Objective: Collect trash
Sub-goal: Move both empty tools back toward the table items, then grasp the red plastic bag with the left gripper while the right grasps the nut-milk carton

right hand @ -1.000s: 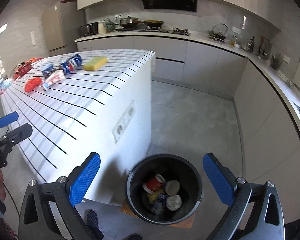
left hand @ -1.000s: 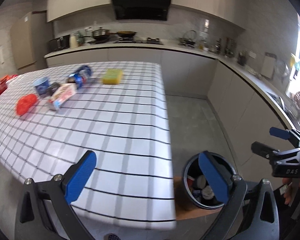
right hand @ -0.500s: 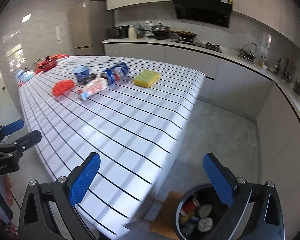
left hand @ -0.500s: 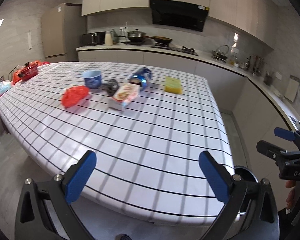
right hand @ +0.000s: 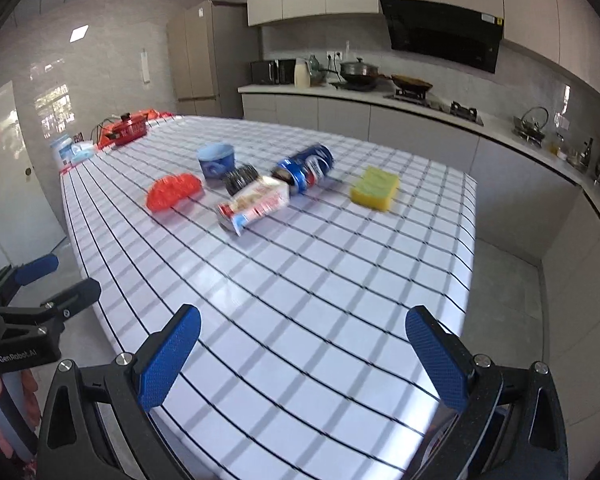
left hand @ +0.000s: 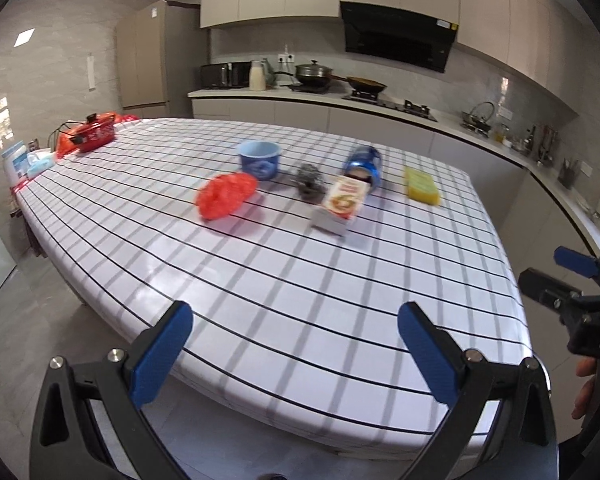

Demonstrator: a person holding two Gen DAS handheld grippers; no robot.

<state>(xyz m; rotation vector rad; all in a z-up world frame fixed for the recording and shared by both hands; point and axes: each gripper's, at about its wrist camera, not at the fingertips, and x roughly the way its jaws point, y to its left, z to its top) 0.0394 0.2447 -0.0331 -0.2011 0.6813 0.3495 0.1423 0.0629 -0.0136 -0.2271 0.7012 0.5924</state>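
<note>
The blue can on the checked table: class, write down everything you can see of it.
The blue can is a drinks can, seemingly metal, with red and white markings. It lies on its side on the table, its dark end towards the cameras. It sits among the clutter at the far side, right behind the snack box; whether they touch is unclear. The yellow sponge lies apart. Neither claw is near it.

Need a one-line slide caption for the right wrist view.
Open right gripper faces checked table with carton, can, sponge.

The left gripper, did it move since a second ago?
Yes. The left gripper swung up from the floor bin, now out of view, toward the table.
</note>
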